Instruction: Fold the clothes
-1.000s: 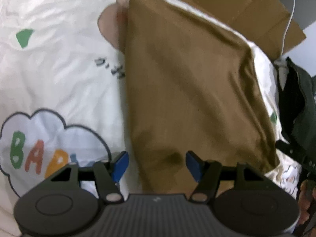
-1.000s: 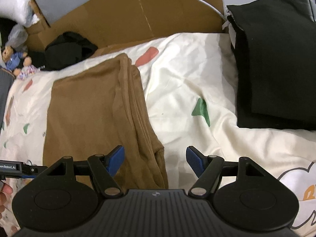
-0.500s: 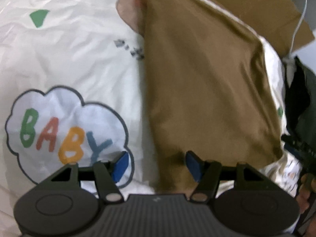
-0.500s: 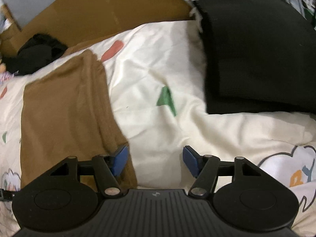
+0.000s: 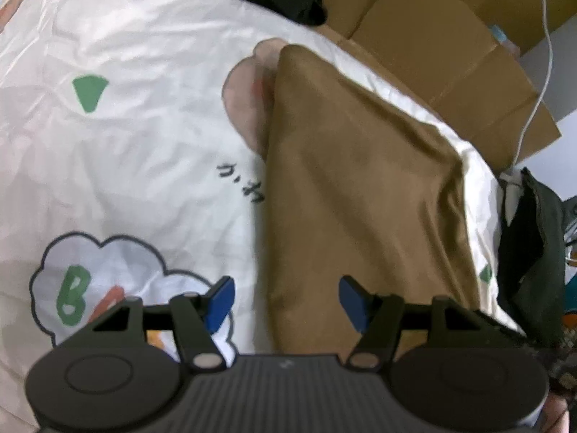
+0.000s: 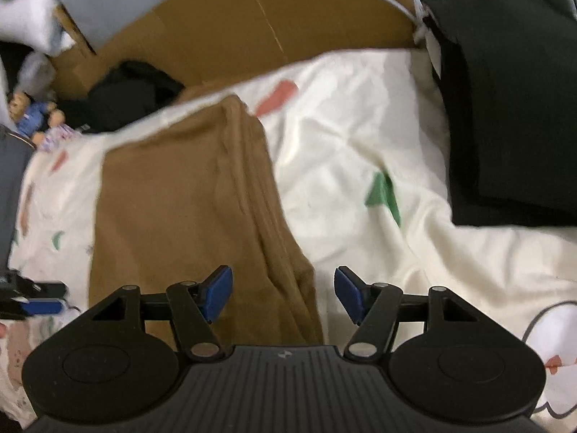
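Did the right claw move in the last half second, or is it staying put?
Yes. The right claw swung back left: its tips now straddle the brown garment's folded edge, and the green triangle on the sheet sits farther right in view.

Open quilt lies right of the brown garment; black folded clothes and cardboard hem it in.

One brown garment, one printed sheet, two black folded garments, one doll, two grippers

Plain brown garment on a cream bedsheet printed with green, red shapes; black clothes beside.
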